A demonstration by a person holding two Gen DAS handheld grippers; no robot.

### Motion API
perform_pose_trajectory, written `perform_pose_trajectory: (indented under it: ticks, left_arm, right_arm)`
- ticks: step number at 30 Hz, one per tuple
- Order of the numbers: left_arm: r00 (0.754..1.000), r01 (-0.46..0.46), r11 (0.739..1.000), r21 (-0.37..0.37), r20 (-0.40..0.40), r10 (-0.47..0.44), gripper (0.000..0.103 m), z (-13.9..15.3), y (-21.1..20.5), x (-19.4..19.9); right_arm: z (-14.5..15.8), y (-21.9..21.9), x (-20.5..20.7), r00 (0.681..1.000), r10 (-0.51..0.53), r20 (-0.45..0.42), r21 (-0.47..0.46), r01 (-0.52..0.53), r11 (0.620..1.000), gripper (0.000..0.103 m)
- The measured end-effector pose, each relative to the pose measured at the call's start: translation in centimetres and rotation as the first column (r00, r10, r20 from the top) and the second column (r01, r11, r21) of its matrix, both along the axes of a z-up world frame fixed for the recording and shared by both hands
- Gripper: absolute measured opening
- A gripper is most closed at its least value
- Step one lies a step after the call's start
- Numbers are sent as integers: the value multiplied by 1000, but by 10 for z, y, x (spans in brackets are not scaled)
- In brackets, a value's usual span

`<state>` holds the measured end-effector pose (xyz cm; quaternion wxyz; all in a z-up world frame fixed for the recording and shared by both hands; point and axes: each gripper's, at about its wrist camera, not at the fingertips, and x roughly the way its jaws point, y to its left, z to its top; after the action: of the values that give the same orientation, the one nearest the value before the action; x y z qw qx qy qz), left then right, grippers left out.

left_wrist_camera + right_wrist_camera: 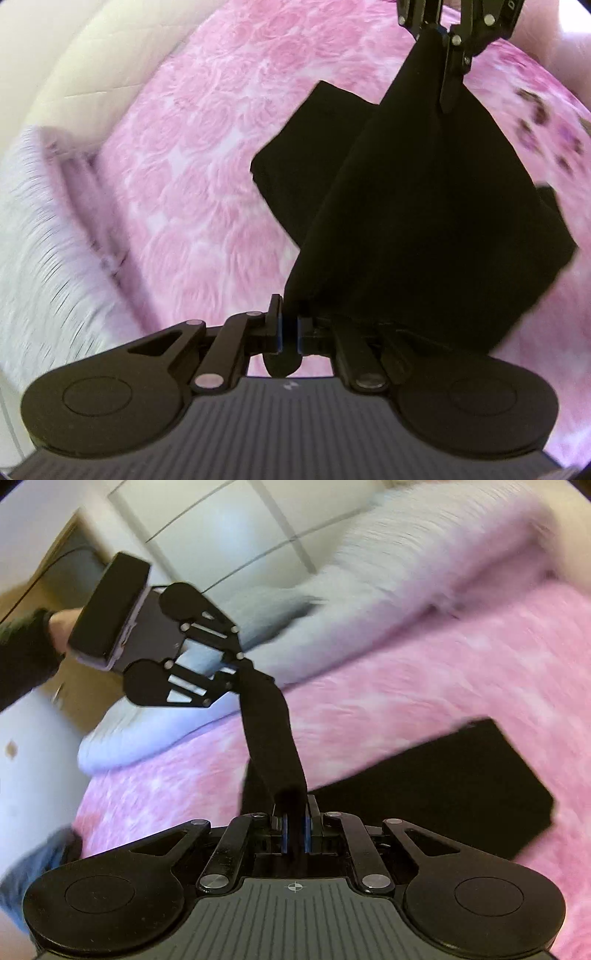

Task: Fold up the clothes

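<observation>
While both tools clamp the black garment point(424, 221), only the right view shows a hand point(61, 626).

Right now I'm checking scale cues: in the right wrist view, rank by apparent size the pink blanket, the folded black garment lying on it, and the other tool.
1. pink blanket, by far the largest.
2. folded black garment.
3. left tool; it looks smaller, though it is farther from the camera, so true size is unsure.

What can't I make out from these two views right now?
- Garment type: solid black in the left view, no seams showing.
- Its lower edge, right view: the right gripper body hides it.
- Pillow and blanket: motion-blurred.
- Person's hand: behind the left gripper.
</observation>
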<state>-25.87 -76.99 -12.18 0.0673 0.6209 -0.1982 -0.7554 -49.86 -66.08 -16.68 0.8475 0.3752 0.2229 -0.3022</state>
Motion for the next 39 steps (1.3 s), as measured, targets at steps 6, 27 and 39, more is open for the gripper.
perform_pose_trajectory:
  ticks: [6,27,39]
  left_arm:
    - [999,6,997,83,41,-10,5,-54,-71,-89]
    - [709,-533,771,349,-314,632,35,-78,-157,-81]
    - [682,-521,708,477,-267,681,28,-133,-137,-110]
  right_arm:
    - [-50,-73,-86,991,-124,55,129,116,985,7]
    - [-98,-78,-183,868,-496,15,234,479,846,26]
    - [-67,-88,-100,926,-320,-201,-185,285,941,26]
